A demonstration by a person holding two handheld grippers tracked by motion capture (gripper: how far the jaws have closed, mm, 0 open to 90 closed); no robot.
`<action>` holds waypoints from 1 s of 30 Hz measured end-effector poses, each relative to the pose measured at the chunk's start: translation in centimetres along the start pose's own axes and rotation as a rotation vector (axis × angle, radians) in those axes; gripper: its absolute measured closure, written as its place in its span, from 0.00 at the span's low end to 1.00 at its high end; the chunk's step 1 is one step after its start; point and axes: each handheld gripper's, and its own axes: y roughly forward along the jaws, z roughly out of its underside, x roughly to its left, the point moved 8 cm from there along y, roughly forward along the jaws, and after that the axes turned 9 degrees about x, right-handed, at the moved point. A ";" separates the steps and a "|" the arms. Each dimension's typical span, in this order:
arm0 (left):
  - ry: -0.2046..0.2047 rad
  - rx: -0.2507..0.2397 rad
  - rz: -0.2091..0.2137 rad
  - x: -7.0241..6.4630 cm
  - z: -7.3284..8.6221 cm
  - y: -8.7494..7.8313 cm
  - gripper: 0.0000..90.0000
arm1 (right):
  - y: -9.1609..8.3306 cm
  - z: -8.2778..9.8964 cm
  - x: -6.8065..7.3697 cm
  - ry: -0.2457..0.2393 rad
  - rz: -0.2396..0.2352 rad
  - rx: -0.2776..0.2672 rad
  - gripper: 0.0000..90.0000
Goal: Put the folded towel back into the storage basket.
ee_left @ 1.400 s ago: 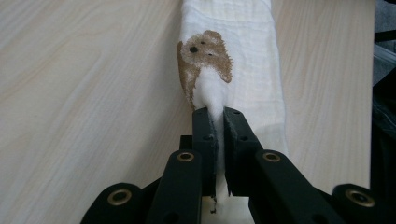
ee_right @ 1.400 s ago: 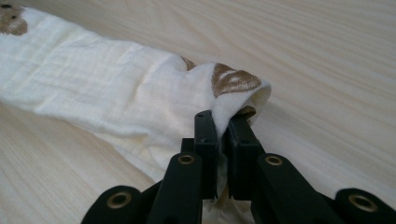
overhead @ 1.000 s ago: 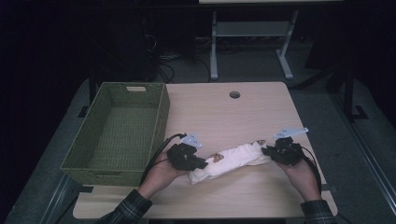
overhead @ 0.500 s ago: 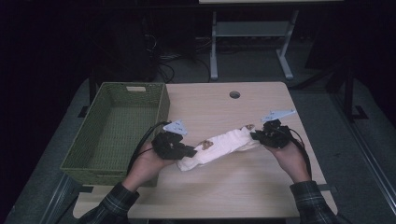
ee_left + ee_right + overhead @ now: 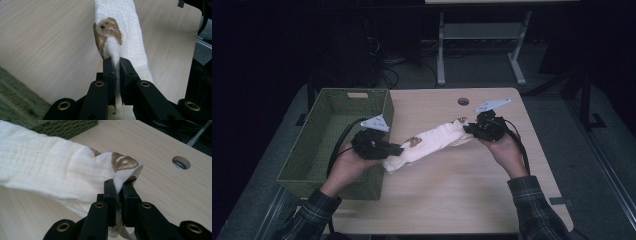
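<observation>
While the left gripper [image 5: 398, 148] clamps one end of the white cloth [image 5: 432, 141], the right gripper [image 5: 468, 131] grasps the other end, stretching it between them above the counter [image 5: 452, 200].

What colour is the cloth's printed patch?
Brown, on the white cloth; clearest in the left gripper view.

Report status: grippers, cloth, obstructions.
Left gripper and right gripper shut on white cloth, slung between them. Green basket beside it, nothing blocking.

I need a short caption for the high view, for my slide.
Two hand-held grippers, left and right, each clamp one end of a white cloth above a wooden table, beside a green basket.
</observation>
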 end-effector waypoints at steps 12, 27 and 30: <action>-0.033 -0.023 -0.074 2.7 1.2 -4.1 0.93 | 1.4 -4.9 1.8 -0.048 -0.031 -0.017 0.93; -0.123 -0.043 -0.179 6.5 4.4 -8.9 0.93 | 5.0 -12.1 5.2 -0.120 -0.074 -0.020 0.93; -0.146 -0.044 -0.194 7.5 5.6 -9.6 0.93 | 5.8 -13.3 6.0 -0.140 -0.076 -0.019 0.93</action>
